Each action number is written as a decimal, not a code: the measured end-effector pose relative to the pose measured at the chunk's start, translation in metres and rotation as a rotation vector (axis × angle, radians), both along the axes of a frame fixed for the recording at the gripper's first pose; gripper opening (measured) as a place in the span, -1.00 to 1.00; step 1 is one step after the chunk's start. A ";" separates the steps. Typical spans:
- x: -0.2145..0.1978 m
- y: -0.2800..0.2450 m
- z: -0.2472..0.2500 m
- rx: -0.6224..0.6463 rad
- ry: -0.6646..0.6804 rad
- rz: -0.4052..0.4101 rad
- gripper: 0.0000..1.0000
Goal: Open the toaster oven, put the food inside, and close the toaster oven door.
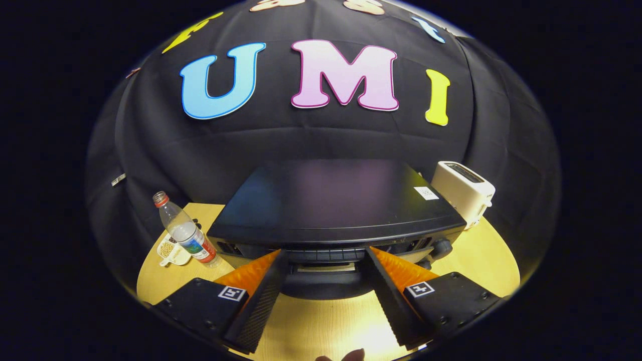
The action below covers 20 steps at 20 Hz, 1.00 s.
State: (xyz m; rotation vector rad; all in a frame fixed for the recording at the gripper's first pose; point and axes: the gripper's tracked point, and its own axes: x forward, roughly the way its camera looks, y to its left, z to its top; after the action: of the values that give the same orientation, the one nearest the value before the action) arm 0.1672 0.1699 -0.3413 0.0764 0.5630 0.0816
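A black toaster oven (336,200) stands on the wooden table, seen from above and in front. Its dark door handle (323,281) curves across the front, right between my fingertips. My gripper (325,253) is open, its two fingers spread wide on either side of the handle, neither one pressing on it. The door looks closed, with the vents and a knob (441,246) showing under the top edge. A small white dish of food (173,252) sits to the left of the oven, behind a bottle.
A clear water bottle (184,231) with a red cap leans left of the oven. A white pop-up toaster (464,191) stands behind the oven's right corner. Bare wooden table (321,321) lies below my fingers. Fingertips of a hand (351,356) show under the gripper.
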 end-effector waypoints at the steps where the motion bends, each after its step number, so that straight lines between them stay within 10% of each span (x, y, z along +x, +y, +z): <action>1: -0.006 -0.001 0.001 0.002 -0.007 -0.002 0.99; 20: -0.175 -0.009 -0.125 -0.033 0.329 0.050 0.99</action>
State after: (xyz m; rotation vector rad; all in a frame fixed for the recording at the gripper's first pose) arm -0.0080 0.1606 -0.4660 0.0439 0.8951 0.1096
